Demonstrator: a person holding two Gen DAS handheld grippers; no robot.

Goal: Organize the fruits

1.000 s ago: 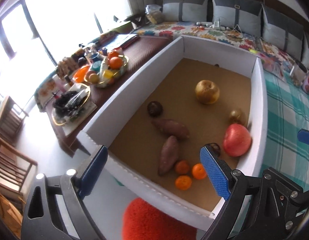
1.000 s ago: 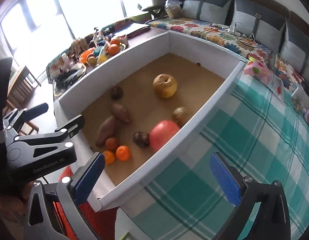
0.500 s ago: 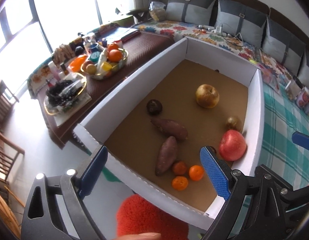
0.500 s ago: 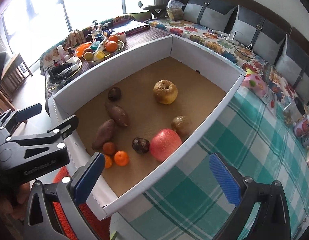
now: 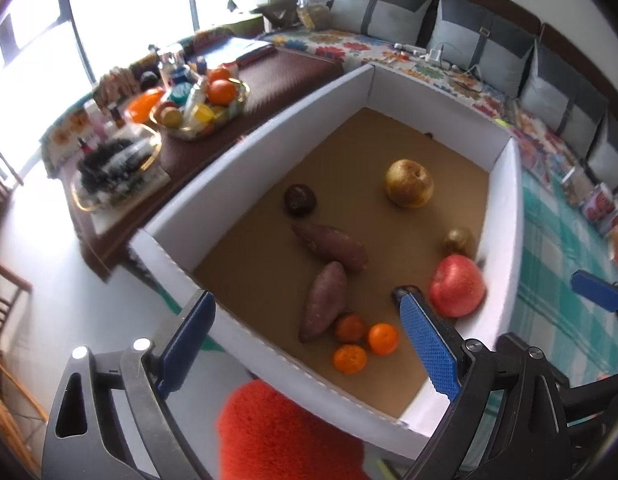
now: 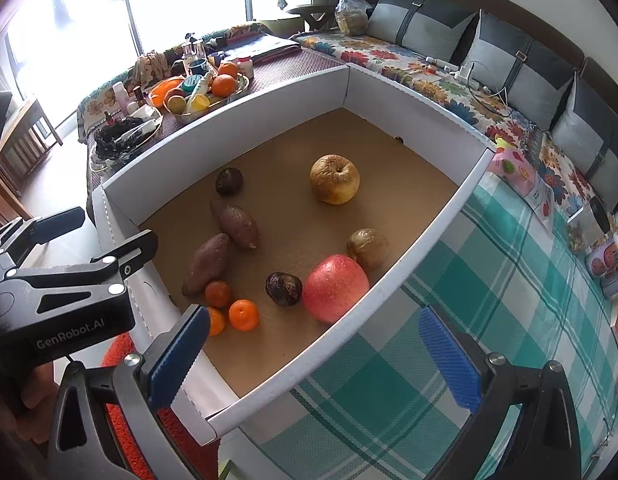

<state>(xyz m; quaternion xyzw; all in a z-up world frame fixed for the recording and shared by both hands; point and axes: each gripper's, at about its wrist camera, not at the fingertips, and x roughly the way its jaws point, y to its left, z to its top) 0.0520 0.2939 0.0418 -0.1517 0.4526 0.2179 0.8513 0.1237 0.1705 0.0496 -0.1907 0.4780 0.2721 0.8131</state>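
Both grippers hang empty over the near end of the white box (image 6: 421, 224), fingers spread wide: the left gripper (image 5: 305, 344) above the near wall, the right gripper (image 6: 309, 356) above the corner where the box meets the teal checked cloth (image 6: 509, 320). Inside on the brown floor lie two sweet potatoes (image 6: 237, 220), nearly end to end, with three small oranges (image 6: 243, 314) clustered beside the nearer one. A red apple (image 6: 335, 288) sits against the right wall, touching a dark shrivelled fruit (image 6: 284, 289) and a brownish one (image 6: 367, 249). A yellow pear (image 6: 334, 179) stands well apart, further back.
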